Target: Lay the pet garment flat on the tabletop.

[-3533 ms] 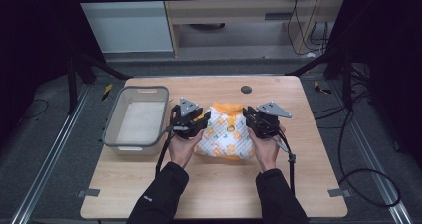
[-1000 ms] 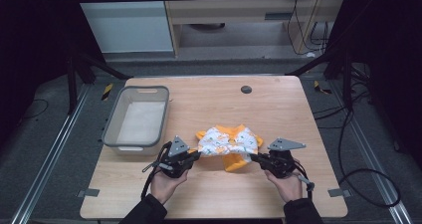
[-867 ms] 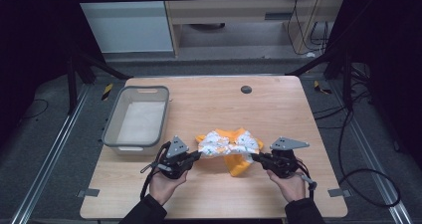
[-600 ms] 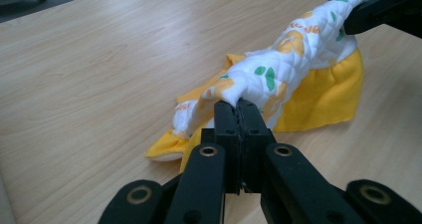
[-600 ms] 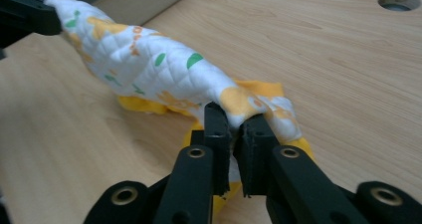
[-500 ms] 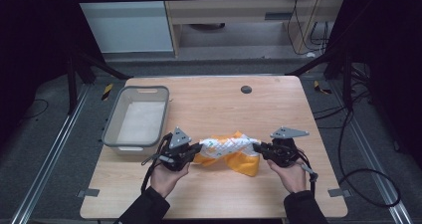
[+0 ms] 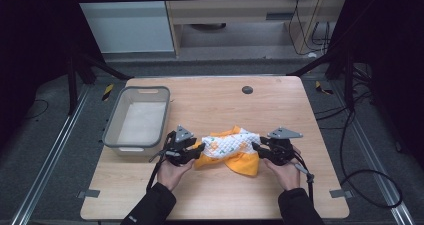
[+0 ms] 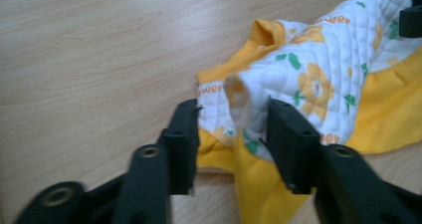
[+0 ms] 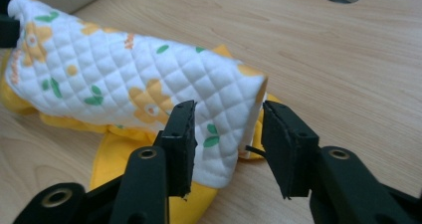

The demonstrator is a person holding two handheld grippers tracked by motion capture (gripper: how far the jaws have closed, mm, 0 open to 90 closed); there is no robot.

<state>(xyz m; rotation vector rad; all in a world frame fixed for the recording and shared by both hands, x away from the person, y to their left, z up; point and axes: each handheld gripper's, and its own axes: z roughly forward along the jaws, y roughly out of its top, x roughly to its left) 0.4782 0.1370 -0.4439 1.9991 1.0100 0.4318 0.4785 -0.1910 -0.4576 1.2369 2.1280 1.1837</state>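
A quilted white cloth point(image 7: 227, 147) with orange flowers and a yellow lining lies folded in a loose roll on the wooden table point(image 7: 215, 105). My left gripper point(image 7: 197, 152) is at its left end and my right gripper point(image 7: 256, 149) at its right end. In the left gripper view the left gripper point(image 8: 231, 127) has just been opening; a fold of the cloth point(image 8: 308, 79) stands between the parted jaws, unpressed. The right gripper view shows the right gripper point(image 9: 226, 129) likewise just opened, astride the end of the cloth point(image 9: 124, 79).
A grey plastic tray point(image 7: 111, 130) stands at the table's left, just beyond my left hand. A round dark hole point(image 7: 247, 90) sits in the tabletop at the far middle. The table's front edge runs close under both forearms.
Both hands moved a little up the table from the front edge. The bunched cloth was drawn out into a roll and laid down. Both pairs of jaws opened off it.
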